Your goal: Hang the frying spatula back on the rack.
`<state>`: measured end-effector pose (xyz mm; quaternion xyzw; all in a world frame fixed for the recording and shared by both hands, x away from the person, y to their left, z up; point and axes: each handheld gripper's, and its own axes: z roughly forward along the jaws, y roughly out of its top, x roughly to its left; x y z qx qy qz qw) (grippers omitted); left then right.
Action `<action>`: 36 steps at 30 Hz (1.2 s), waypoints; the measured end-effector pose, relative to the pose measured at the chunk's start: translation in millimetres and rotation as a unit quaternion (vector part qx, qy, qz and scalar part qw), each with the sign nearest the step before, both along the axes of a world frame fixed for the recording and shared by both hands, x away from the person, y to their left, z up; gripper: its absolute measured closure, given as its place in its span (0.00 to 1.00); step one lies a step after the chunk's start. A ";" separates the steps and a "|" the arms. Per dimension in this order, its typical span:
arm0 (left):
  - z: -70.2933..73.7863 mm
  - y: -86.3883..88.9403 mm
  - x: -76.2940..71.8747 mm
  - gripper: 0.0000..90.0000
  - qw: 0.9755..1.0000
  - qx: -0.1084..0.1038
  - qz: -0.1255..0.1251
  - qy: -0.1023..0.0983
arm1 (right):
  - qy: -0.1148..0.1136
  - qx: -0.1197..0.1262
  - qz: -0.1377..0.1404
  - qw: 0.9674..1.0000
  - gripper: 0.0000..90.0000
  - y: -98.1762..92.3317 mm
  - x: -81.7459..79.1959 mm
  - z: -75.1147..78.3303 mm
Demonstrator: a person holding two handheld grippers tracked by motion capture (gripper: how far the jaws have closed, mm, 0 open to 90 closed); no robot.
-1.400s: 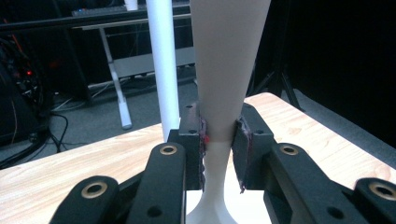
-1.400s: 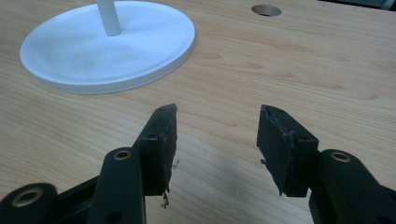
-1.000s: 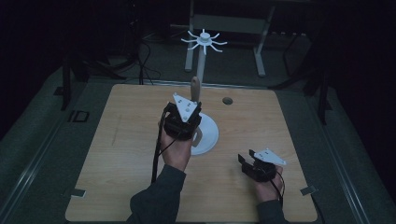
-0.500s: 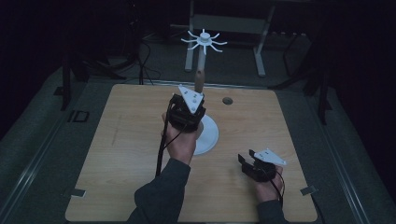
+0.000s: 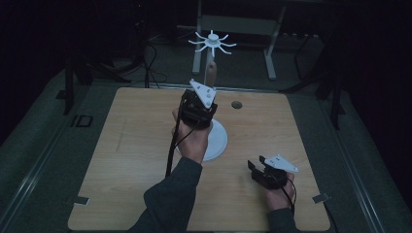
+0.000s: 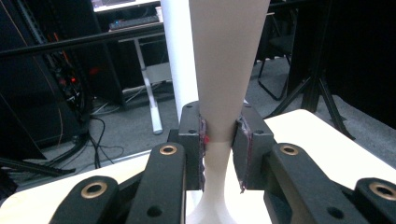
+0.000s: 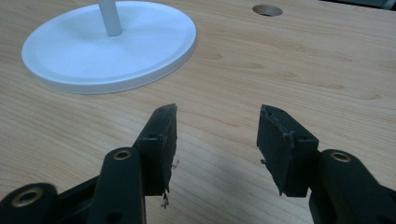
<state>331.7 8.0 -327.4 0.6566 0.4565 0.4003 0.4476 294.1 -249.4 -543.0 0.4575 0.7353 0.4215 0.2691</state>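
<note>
**Around the Work: A Wooden Tabletop in a Dark Room**

A pale wooden tabletop (image 5: 121, 160) is lying under the light, with a small round hole (image 5: 236, 104) sitting near its far edge. Two bits of tape (image 5: 81, 200) are marking its near corners. Grey floor (image 5: 43, 145) is stretching out on every side. Beyond the far edge, a white-legged frame (image 5: 243, 24) is standing in the gloom, black cables (image 5: 150, 63) are trailing across the floor, and dark stand legs (image 5: 335, 97) are slanting down at the right.
</note>
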 end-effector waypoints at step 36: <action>5.7 -3.4 28.0 0.83 0.999 0.025 0.033 0.023 | -0.001 0.005 0.000 1.000 0.52 -1.5 -0.2 0.7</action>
